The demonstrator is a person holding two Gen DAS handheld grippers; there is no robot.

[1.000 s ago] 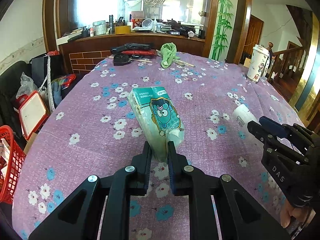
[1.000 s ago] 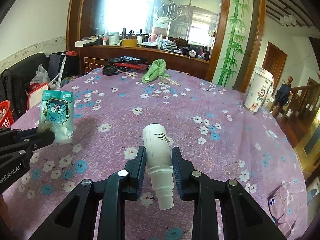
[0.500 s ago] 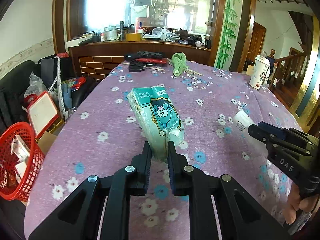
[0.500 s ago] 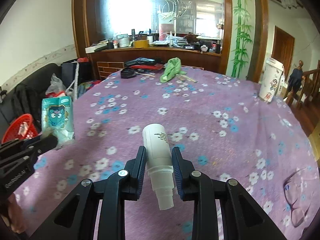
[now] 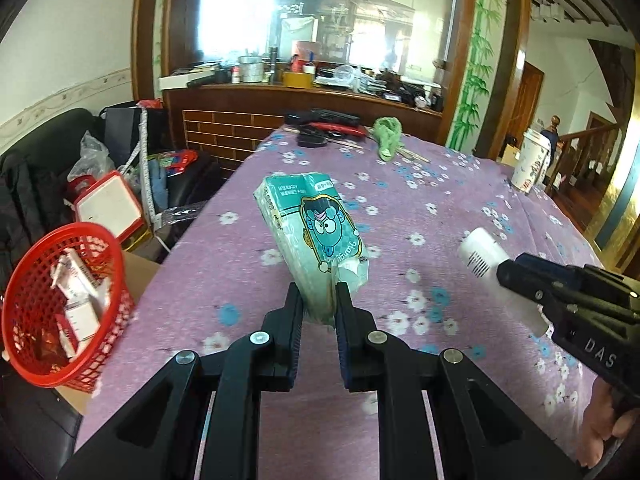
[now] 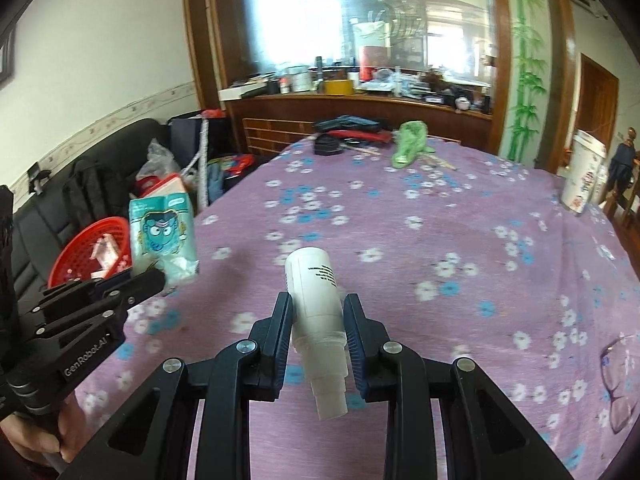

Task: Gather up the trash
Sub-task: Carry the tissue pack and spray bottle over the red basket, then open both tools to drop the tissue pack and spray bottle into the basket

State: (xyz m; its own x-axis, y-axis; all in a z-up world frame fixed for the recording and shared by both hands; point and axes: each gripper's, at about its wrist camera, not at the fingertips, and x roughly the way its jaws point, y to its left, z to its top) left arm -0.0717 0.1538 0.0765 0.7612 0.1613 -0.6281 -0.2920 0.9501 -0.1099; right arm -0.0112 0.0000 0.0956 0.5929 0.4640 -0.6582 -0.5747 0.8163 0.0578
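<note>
Left gripper (image 5: 318, 300) clamps the soft, light tissue pack (image 5: 314, 232) by its bottom end, above the table edge near the red basket (image 5: 24, 320). Right gripper (image 6: 316, 316) pinches the stiff, slick white bottle (image 6: 316, 300) mid-body; likely empty.

A lived-in home, the dining room by the look of it; a round table (image 6: 400, 240) under a purple flowered cloth; a wood-framed mirror (image 6: 360, 20) over a cluttered sideboard (image 6: 360, 100); painted bamboo (image 6: 524, 60) on the wall; a black sofa (image 5: 36, 168) piled with bags; a stair rail (image 5: 580, 148) beyond.
</note>
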